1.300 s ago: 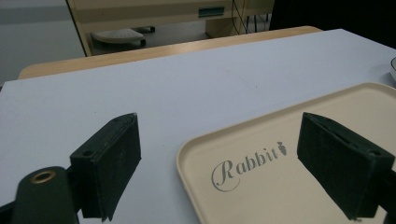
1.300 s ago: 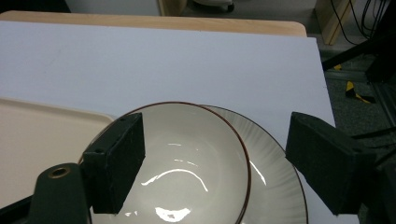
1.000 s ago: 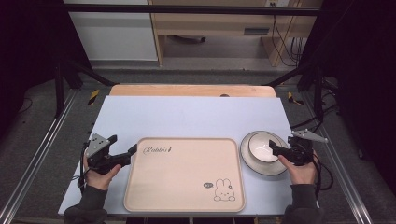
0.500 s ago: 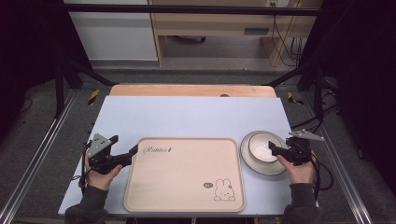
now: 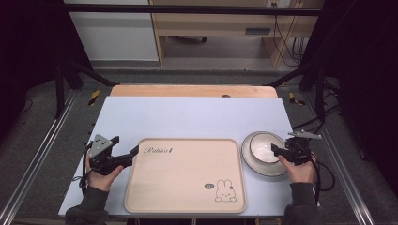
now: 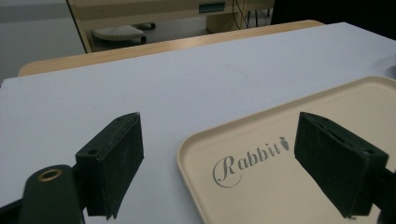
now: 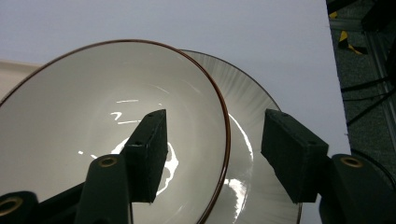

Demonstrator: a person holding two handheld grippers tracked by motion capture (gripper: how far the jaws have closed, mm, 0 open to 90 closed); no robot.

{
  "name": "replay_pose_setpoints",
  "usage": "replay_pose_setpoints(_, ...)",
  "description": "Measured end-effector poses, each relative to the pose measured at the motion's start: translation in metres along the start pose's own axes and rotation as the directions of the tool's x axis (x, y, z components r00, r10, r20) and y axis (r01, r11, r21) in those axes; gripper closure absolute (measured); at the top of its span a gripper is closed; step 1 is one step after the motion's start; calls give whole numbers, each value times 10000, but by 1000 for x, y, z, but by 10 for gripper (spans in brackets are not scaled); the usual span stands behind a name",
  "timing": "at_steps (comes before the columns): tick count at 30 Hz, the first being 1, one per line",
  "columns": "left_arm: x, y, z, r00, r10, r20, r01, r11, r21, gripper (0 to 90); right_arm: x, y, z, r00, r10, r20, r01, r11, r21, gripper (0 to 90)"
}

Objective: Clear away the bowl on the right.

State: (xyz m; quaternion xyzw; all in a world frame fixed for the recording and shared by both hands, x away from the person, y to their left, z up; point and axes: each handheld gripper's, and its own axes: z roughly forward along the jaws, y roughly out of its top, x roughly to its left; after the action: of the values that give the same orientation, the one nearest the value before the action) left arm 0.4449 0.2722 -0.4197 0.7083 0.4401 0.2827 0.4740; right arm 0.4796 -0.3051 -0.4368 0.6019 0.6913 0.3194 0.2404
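1. At the right end of the pale blue desk (image 5: pixel 197 115), a white bowl (image 5: pixel 264 147) with a thin brown rim sits on a ribbed plate (image 5: pixel 256 165); both stand just beside the right edge of the tray (image 5: pixel 185 187).
2. The right tool (image 5: pixel 277 151), held in the person's right hand (image 5: pixel 300 169), reaches over the bowl's near-right rim; in the right gripper view one jaw is inside the bowl (image 7: pixel 93 121) and the other outside it over the plate (image 7: pixel 252 121), with the rim running between them; the jaws have just been closing, yet a gap shows on each side of the rim, so the tool is still released and grasps nothing.
3. The beige tray lies in the middle of the near half of the desk; it carries the word "Rabbit" at its far-left corner and a small rabbit drawing (image 5: pixel 225 192) at its near-right corner.
4. The left tool (image 5: pixel 135 152), in the left hand (image 5: pixel 101 173), points at the tray's far-left corner; in the left gripper view its jaws stand wide apart, one over the desk (image 6: pixel 140 79) and one over the tray (image 6: pixel 280 191); released, with the tray's edge between them untouched.
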Motion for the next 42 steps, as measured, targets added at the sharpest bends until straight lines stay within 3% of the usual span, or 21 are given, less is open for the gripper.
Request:
replay_pose_setpoints(8, 0, -2, 0, 10000, 4, 1, -4, 10000, 22, 157, -2, 0, 3, 9990, 421, -138, -414, 9979, 498, 513)
replay_pose_setpoints(21, -1, -2, 2, 10000, 60, 23, -60, 9999, 106, 162, -4, 0, 7, 9989, 451, -92, -439, 9936, 1045, 650)
replay_pose_setpoints(24, -2, -1, 2, 10000, 91, 12, -92, 9999, 115, 163, -4, 0, 7, 9977, 676, -29, -668, 9911, 1148, 700)
replay_pose_setpoints(39, -2, -2, 2, 9999, 108, -35, -107, 9999, 133, 165, -1, 3, 11, 9973, 721, -121, -696, 9874, 1420, 777)
replay_pose_setpoints(42, -2, -2, 2, 9999, 101, -33, -100, 9998, 150, 166, -1, 4, 11, 9950, 986, -182, -948, 9842, 1496, 787)
